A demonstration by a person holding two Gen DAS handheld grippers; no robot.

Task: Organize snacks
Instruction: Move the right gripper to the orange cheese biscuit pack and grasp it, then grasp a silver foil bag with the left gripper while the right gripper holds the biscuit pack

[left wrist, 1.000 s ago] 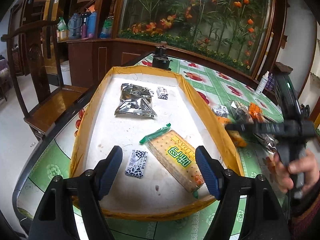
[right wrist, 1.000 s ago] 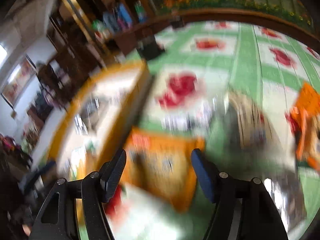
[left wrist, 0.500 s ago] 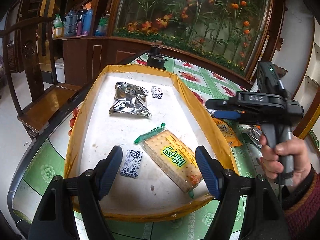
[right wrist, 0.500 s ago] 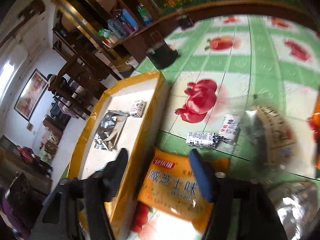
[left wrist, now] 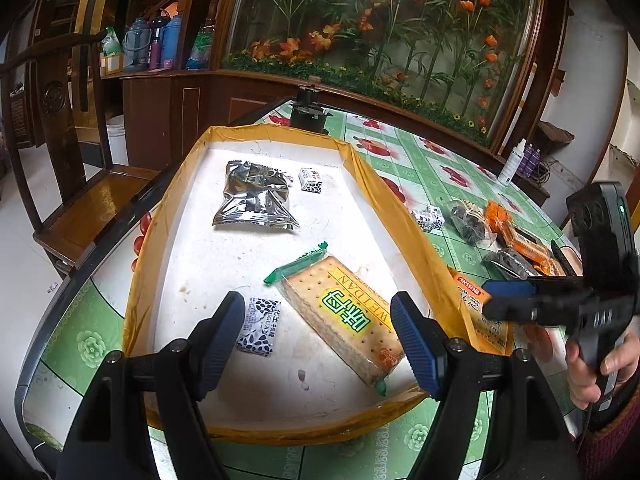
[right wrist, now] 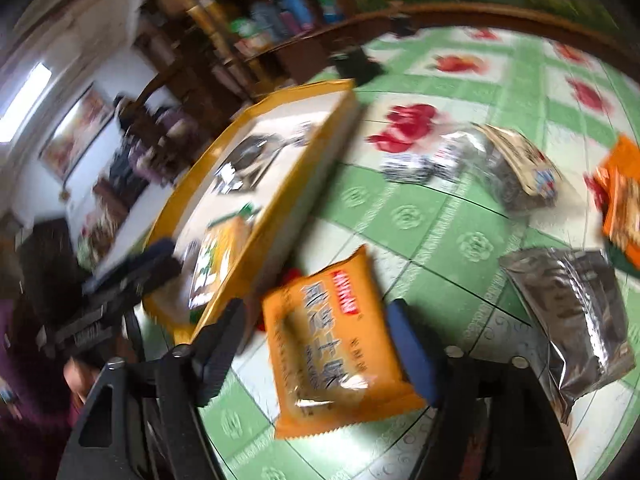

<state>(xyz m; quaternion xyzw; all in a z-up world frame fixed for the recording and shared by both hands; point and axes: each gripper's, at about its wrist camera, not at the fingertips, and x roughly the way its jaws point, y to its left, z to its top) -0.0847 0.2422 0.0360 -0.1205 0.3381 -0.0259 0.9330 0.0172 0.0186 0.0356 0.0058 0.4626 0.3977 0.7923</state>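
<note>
A yellow-rimmed white tray (left wrist: 168, 216) holds a long cracker packet (left wrist: 344, 316), a silver packet (left wrist: 254, 200) and two small black-and-white packets (left wrist: 258, 326). My left gripper (left wrist: 316, 312) hovers open over the tray's near end, with nothing between its pads. An orange snack packet (right wrist: 332, 340) lies on the green tablecloth just right of the tray. My right gripper (right wrist: 316, 312) straddles it with its jaws opening. A gap shows between the left finger (right wrist: 224, 340) and the packet. In the left wrist view the right gripper's fingers (left wrist: 508, 300) sit over that packet (left wrist: 476, 312).
More snacks lie on the table to the right: a dark foil packet (right wrist: 572, 312), a clear bag of dark pieces (right wrist: 512, 164), an orange packet (right wrist: 620, 200) and small wrapped candies (right wrist: 412, 164). A black object (left wrist: 306, 112) stands beyond the tray. A wooden chair (left wrist: 80, 200) is at the left.
Half a second ago the right gripper's jaws were narrower around the orange packet, up beside the tray's rim. Now they stand wider and lower, with the packet on the cloth. The left gripper has not moved.
</note>
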